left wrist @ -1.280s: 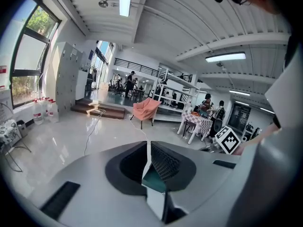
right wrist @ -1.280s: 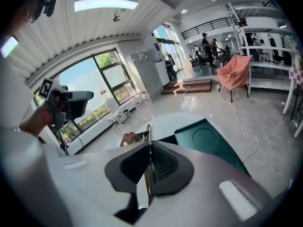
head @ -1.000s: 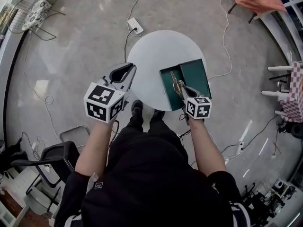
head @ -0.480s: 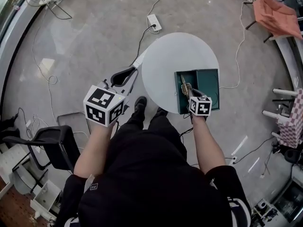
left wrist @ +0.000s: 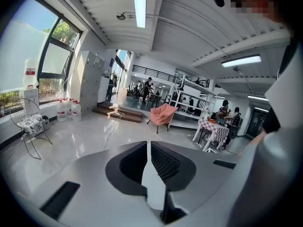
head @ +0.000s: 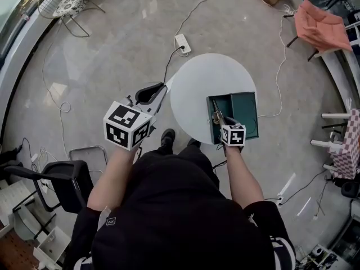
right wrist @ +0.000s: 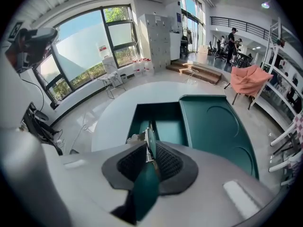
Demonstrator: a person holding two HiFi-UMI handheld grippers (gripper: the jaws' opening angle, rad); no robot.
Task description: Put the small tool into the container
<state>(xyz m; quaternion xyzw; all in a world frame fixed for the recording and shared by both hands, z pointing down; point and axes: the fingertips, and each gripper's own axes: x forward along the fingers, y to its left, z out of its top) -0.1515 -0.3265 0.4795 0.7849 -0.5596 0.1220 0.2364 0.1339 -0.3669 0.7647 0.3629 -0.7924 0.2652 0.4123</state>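
Note:
A dark green container (head: 248, 110) lies open on the round white table (head: 208, 75), its lid (right wrist: 218, 126) folded flat to the right. My right gripper (head: 220, 122) hangs over the container's left compartment (right wrist: 168, 122), shut on a small thin metal tool (head: 216, 116) that pokes out past the jaws (right wrist: 150, 135). The left gripper (head: 162, 88) is off the table's left edge, held over the floor. In the left gripper view its jaws (left wrist: 148, 145) are shut with nothing between them and point out into the room.
A power strip (head: 181, 43) and cables lie on the floor beyond the table. A black chair (head: 62, 184) stands at the left, an orange-draped chair (head: 323, 30) at the far right, a wire chair (head: 70, 4) at the top left.
The head view has shifted. The right gripper has stayed over the container with the tool, and less of the tool shows now. The left gripper has stayed near the table's left edge.

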